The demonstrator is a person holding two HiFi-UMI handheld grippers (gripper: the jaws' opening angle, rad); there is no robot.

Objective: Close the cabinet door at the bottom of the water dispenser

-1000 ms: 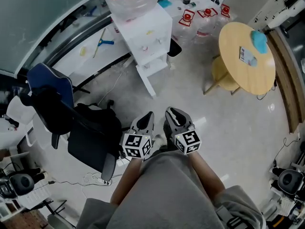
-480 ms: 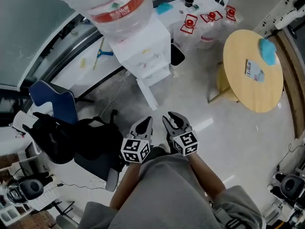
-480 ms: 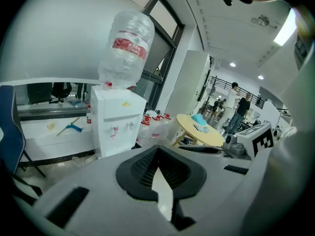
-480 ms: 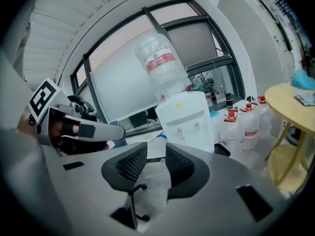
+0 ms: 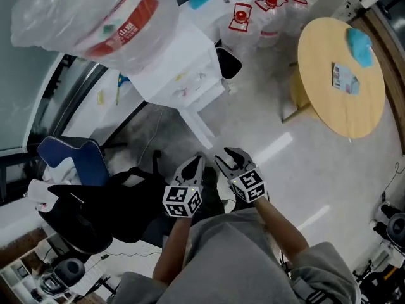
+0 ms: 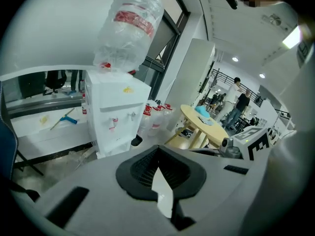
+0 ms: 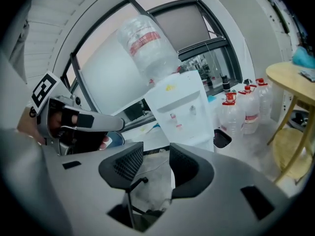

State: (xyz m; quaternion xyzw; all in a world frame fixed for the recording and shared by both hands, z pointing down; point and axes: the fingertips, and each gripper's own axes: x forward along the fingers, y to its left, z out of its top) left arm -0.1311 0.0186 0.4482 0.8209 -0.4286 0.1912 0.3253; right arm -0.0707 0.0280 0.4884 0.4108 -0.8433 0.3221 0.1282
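The white water dispenser (image 5: 180, 68) stands ahead of me with a big clear bottle (image 5: 95, 18) upside down on top. Its bottom cabinet door (image 5: 197, 126) stands open, sticking out toward me as a thin white panel. Both grippers hang side by side above the floor, short of the door and apart from it. My left gripper (image 5: 197, 160) is shut with nothing in it. My right gripper (image 5: 229, 154) is open; its jaws have just been opening and nothing is between them. The dispenser (image 6: 115, 117) and the dispenser (image 7: 179, 112) show beyond the left gripper (image 6: 157, 151) and the right gripper (image 7: 156, 156).
A black bin (image 5: 226, 62) and several red-capped water bottles (image 5: 266, 14) stand right of the dispenser. A round wooden table (image 5: 342, 75) with a stool is at the right. A blue chair (image 5: 73, 160) and a black chair (image 5: 120, 201) crowd the left.
Both grippers and my head have moved toward the dispenser, which now looms larger and closer. The gap between the right gripper's jaws has widened.
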